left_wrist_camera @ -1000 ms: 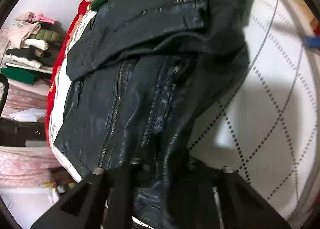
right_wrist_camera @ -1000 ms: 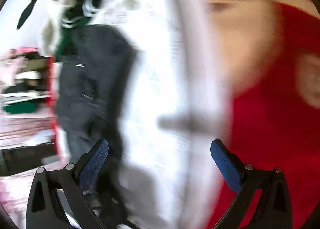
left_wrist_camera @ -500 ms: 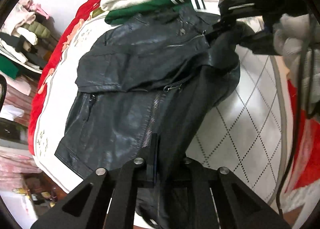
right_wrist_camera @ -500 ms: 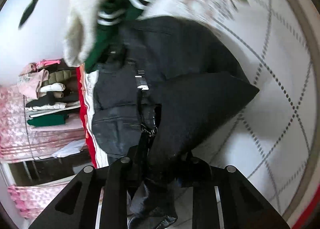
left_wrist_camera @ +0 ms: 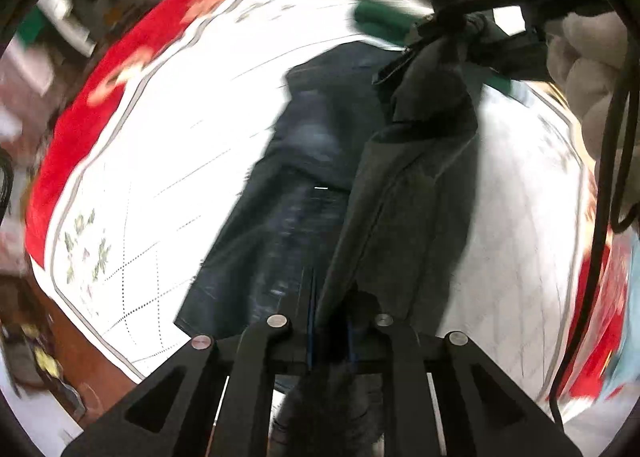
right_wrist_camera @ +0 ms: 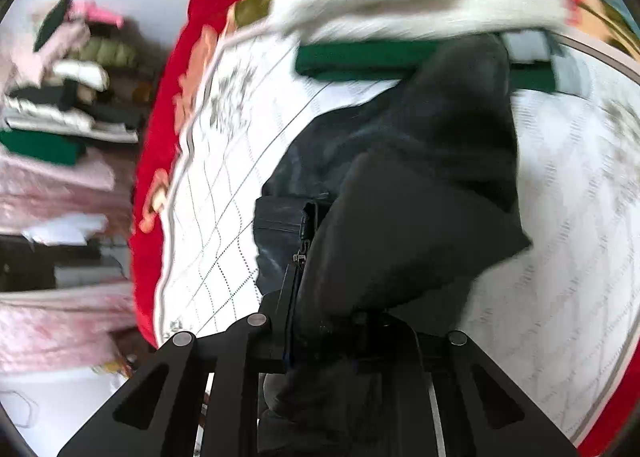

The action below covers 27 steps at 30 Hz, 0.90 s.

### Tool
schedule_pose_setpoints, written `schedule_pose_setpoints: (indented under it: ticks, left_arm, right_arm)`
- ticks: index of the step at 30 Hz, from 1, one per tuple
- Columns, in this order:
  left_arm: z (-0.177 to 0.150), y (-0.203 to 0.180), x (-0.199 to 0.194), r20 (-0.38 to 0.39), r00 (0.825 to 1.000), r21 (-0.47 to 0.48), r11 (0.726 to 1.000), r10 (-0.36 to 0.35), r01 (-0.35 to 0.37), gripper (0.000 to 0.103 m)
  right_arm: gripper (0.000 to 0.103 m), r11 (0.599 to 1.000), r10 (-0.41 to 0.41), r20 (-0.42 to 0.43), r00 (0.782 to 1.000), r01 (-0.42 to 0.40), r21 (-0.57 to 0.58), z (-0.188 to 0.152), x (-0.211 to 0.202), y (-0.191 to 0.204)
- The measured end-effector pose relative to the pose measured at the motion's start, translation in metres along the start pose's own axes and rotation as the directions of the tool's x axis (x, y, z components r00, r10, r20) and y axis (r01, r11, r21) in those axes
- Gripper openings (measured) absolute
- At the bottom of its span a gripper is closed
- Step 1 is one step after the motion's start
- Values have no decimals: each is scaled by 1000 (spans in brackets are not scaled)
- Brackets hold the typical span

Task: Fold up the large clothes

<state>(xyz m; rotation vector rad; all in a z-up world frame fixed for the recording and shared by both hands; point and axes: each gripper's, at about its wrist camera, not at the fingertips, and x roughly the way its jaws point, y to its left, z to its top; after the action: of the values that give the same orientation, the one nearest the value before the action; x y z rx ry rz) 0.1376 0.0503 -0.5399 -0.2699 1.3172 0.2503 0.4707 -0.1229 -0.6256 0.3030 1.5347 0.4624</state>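
My left fingers point(left_wrist_camera: 330, 341) are clamped on a fold of the black leather jacket point(left_wrist_camera: 304, 193), having just eased slightly apart with the cloth still between them. The jacket hangs ahead of them over the white quilted bed cover point(left_wrist_camera: 168, 161). My right fingers point(right_wrist_camera: 328, 341) pinch another part of the jacket point(right_wrist_camera: 400, 209); beyond them lies a green garment point(right_wrist_camera: 360, 63), with shelves of folded clothes point(right_wrist_camera: 60, 117) far left.
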Motion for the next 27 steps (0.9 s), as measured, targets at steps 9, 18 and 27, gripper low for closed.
schedule_pose_setpoints:
  ticks: [9,18,27]
  left_arm:
    - [8,103,32,-39,998,-237,970,-56,45,99]
    - [11,100,98,-123,988,-249,960,96,-124,99]
    - [9,95,105,-131,981,-197,966,144,-168,101]
  right_arm:
    - [74,997,29,-170,985,-41,-66,35,134,74]
    - [76,994,43,11,999,-44,96,40,31,-61]
    - [51,936,239,66,969,-248,250,47,101,-148]
